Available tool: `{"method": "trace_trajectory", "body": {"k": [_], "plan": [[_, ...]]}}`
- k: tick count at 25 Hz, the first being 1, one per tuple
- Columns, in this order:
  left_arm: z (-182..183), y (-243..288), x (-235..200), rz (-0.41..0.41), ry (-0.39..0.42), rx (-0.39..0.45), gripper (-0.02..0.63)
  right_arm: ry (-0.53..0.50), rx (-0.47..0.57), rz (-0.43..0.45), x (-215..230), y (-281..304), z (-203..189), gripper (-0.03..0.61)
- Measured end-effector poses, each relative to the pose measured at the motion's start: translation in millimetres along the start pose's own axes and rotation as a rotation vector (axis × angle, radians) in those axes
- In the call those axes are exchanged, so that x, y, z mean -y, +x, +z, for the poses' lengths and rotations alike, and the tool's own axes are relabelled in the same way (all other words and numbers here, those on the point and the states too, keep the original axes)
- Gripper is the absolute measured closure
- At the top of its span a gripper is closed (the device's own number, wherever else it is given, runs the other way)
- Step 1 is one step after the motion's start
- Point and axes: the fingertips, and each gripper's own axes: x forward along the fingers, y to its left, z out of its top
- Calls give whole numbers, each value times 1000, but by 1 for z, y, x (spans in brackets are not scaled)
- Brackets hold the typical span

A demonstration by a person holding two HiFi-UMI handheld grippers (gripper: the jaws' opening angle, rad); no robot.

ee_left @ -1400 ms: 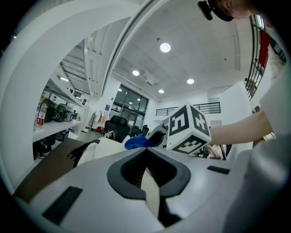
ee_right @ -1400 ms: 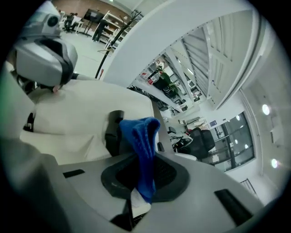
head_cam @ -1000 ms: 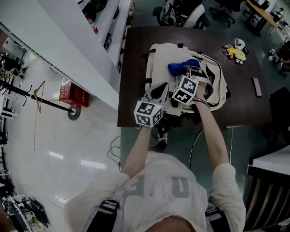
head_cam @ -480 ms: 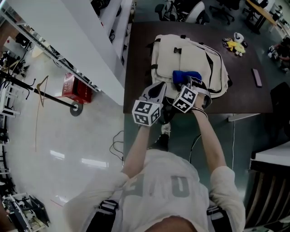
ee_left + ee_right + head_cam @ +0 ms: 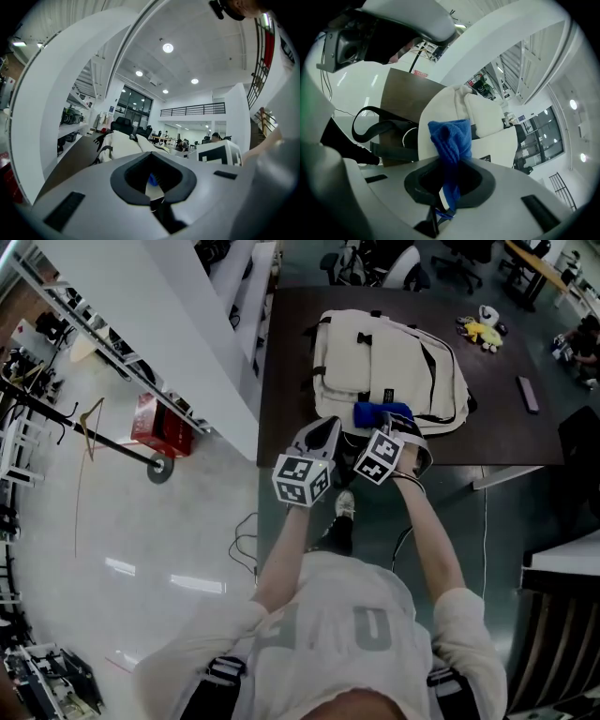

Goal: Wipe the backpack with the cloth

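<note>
Wiping looks under way: the right gripper (image 5: 386, 425), fingers clamping the blue cloth (image 5: 380, 412), sits at the lower edge of the backpack (image 5: 389, 357) on the desk (image 5: 511, 442), upper centre of frame, while the left gripper (image 5: 325, 430) has its fingers closed on nothing, and the next stroke calls for pressing up across the fabric.

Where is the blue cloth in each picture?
Head view: blue cloth on the backpack's near edge.
Left gripper view: a tiny blue speck through the jaw opening.
Right gripper view: centre, pinched between the jaws.
Shared landmark: the cream backpack.

Dim, murky head view; fisheye-warped gripper views (dark corners), bright ceiling lamps (image 5: 168, 47), blurred foregrounds.
</note>
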Motion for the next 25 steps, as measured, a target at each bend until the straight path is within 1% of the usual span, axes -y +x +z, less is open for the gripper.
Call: {"method": "trace_trajectory", "body": {"k": [3,6,9,13,16,18,21,23,25], "plan": [[-4,6,10,-22,-10,1,609,5,27,27,-10,-4,0,537],[-16,25,19,-41,-23,-11,609,80,89,33,9,-12,-1,537],[-21,53,24,-41,-37,-16,609,123,143,-27,56,-22,-5,537],[2,107,32,-60,-29,30,609,137,167,-121,140,-19,-25,537],[19,155,37,-62,-30,53,609,137,161,-161,201,-1,-43,537],[22,187,36,-44,-29,43,609,144,162,-166,236,14,-52,537],[25,221,24,6,-28,28,609,133,155,-152,273,42,-61,537],[30,238,15,29,-23,20,609,126,150,-135,291,62,-63,537],[32,250,7,58,6,4,609,116,151,-107,300,83,-61,537]]}}
